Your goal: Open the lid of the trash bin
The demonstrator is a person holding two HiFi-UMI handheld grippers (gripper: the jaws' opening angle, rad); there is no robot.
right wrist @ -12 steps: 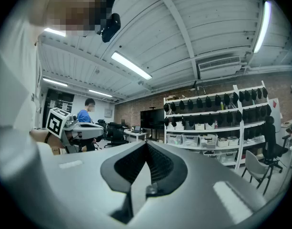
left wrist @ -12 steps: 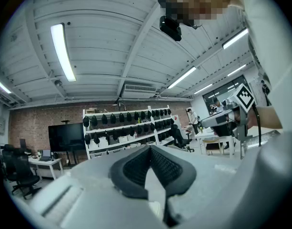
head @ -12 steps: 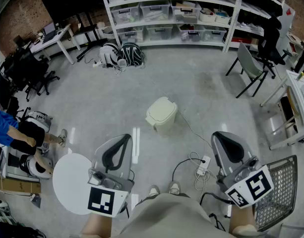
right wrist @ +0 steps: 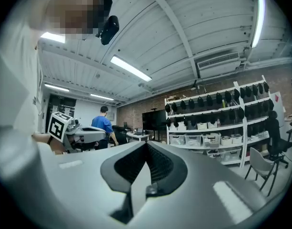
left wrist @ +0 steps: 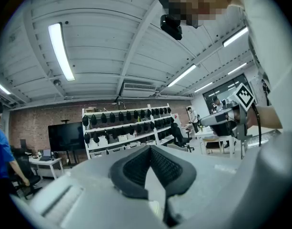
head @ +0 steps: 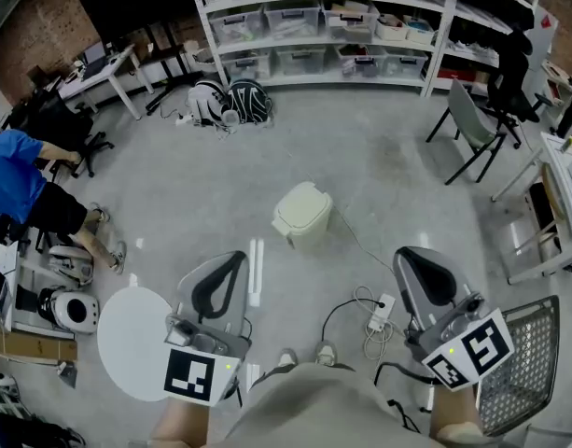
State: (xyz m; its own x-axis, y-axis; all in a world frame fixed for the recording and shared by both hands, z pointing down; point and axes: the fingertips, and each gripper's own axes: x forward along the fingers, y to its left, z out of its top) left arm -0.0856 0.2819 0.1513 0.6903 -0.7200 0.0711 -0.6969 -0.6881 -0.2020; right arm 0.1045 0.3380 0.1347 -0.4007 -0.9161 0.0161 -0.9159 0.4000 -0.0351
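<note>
A cream trash bin (head: 302, 215) stands on the grey floor in the middle of the head view, its lid down. Both grippers are held low and close to my body, well short of the bin and pointing up toward the room. My left gripper (head: 234, 258) is to the bin's near left; in the left gripper view its black ridged pads (left wrist: 136, 168) meet at the tip of the gripper (left wrist: 149, 149), shut on nothing. My right gripper (head: 409, 253) is to the bin's near right, and in its own view it (right wrist: 146, 146) is also shut and empty.
A white cable and power strip (head: 379, 314) lie on the floor between the bin and my right gripper. A round white table (head: 134, 343) is at near left, a wire basket (head: 521, 367) at near right. A person in blue (head: 24, 189) is at left. Shelves (head: 332, 26) and a chair (head: 467, 124) stand beyond.
The person in blue at the left edge has shifted up and inward in the view. Both grippers and the bin have barely moved.
</note>
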